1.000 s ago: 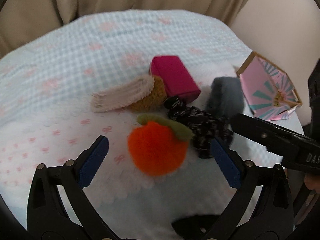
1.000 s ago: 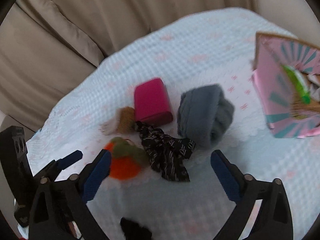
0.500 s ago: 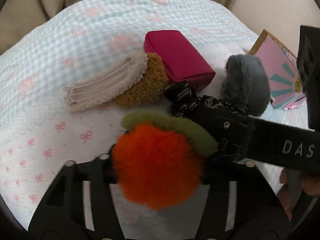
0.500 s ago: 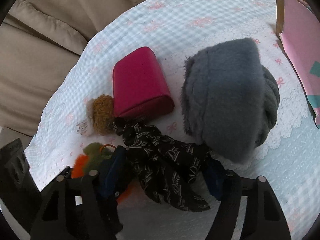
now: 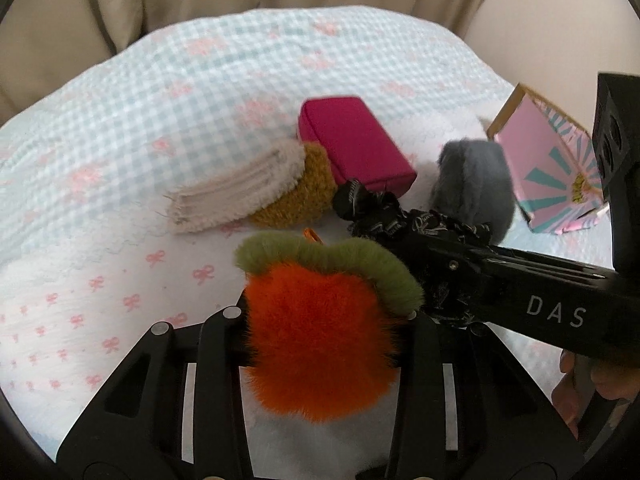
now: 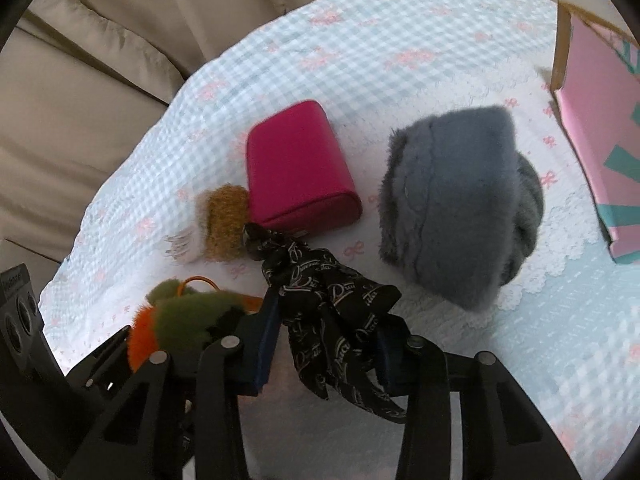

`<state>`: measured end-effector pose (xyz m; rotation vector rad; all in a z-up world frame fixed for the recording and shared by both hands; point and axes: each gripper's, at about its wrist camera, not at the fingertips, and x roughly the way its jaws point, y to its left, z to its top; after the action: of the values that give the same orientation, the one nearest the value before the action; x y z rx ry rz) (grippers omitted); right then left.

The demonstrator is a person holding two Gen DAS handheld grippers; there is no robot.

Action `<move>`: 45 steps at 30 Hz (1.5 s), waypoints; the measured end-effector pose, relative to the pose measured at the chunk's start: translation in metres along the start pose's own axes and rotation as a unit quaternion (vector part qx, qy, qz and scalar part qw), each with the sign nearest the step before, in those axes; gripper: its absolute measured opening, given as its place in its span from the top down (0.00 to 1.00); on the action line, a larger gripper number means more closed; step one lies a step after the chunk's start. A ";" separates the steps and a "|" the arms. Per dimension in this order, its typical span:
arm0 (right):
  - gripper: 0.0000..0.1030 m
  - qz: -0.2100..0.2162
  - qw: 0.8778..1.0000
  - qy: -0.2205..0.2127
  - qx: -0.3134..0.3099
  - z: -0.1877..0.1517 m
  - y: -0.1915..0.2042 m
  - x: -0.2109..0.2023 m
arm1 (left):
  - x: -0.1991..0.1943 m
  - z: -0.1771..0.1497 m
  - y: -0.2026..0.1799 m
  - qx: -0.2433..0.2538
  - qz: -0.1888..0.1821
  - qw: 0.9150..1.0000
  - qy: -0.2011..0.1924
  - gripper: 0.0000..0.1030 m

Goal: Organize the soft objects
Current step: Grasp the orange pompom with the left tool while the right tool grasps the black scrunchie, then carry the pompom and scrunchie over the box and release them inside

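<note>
While both grippers grip, two soft things sit held at the near edge of the checked cloth.

Left gripper point(image 5: 324, 344) is clenched on the fluffy orange pompom with a green fur top point(image 5: 320, 340); right gripper point(image 6: 326, 344) pinches the black printed fabric scrunchie point(image 6: 332, 312). Lift each straight up, slowly, so the scrunchie's tail clears the pompom. Only the right view shows the scrunchie's pinch; the pink patterned box point(image 5: 548, 168), probably the destination, shows open only from the left.

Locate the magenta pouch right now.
The magenta pouch lies on the checked bedspread, centre-left in the right wrist view, touching the mustard fuzzy piece on its left, with the grey plush to its right.
</note>
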<state>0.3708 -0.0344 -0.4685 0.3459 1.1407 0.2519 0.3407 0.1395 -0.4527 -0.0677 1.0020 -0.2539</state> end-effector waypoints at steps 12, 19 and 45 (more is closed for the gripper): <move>0.64 0.000 0.998 -0.049 -0.025 0.012 0.031 -0.110 | -0.114 0.040 -0.023 -0.022 0.011 0.999 -0.036 0.68; 0.64 -0.009 0.993 -0.112 -0.027 0.024 0.031 -0.214 | -0.192 0.078 -0.073 -0.023 -0.005 0.998 -0.062 0.68; 0.64 -0.081 0.987 -0.137 -0.014 0.075 -0.204 -0.384 | -0.148 0.157 -0.363 0.030 -0.033 0.999 -0.027 0.68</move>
<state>0.2911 -0.3732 -0.1982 0.2515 0.8878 0.0736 0.3314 -0.1858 -0.1834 -0.0533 0.9387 -0.3396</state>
